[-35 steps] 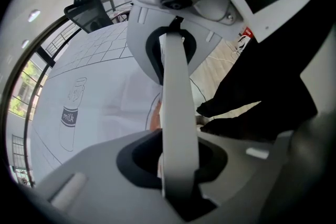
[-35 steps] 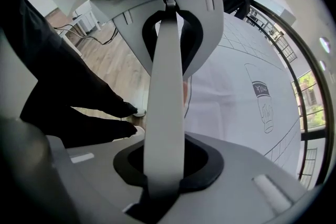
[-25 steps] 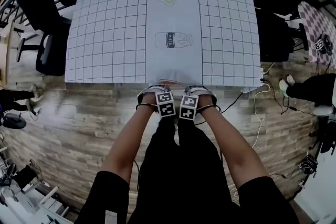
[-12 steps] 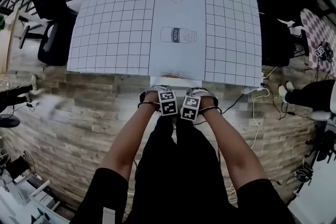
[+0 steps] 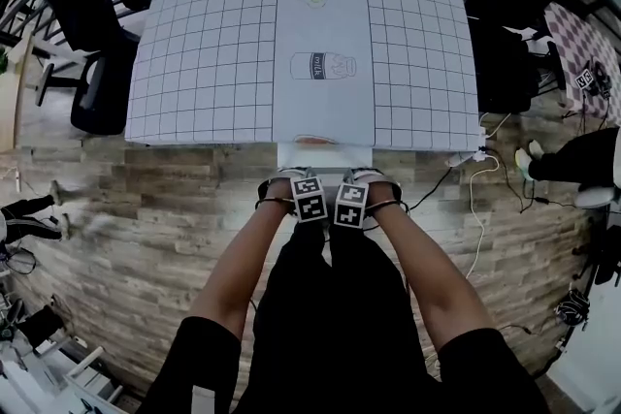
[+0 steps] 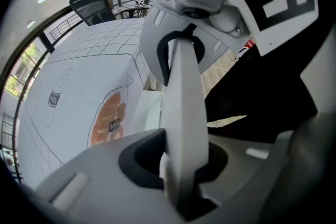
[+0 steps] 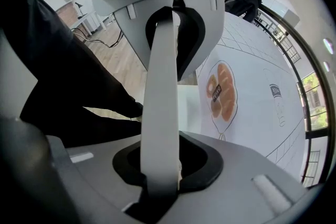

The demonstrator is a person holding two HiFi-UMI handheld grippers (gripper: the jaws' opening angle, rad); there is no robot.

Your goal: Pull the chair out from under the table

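At the near edge of the counter (image 5: 204, 63), a white chair (image 5: 325, 155) pokes just out from under the gridded cloth (image 5: 417, 34). The left tongs (image 5: 294, 177) and right tongs (image 5: 361, 175), side by side and pointing down, each clamp its rail.

Black office chair (image 5: 97, 92) stands on wooden floor (image 5: 146, 208)

Near side: wood floor (image 5: 146, 208) lies open left of the person's legs (image 5: 330, 305). White chair (image 5: 325, 155) juts from the bench's (image 5: 204, 63) near edge and blocks the middle. Near right: cables (image 5: 473, 208) trail over the floor. Black office chair (image 5: 92, 44) crowds the bench's left edge, dark chair (image 5: 505, 53) its right.
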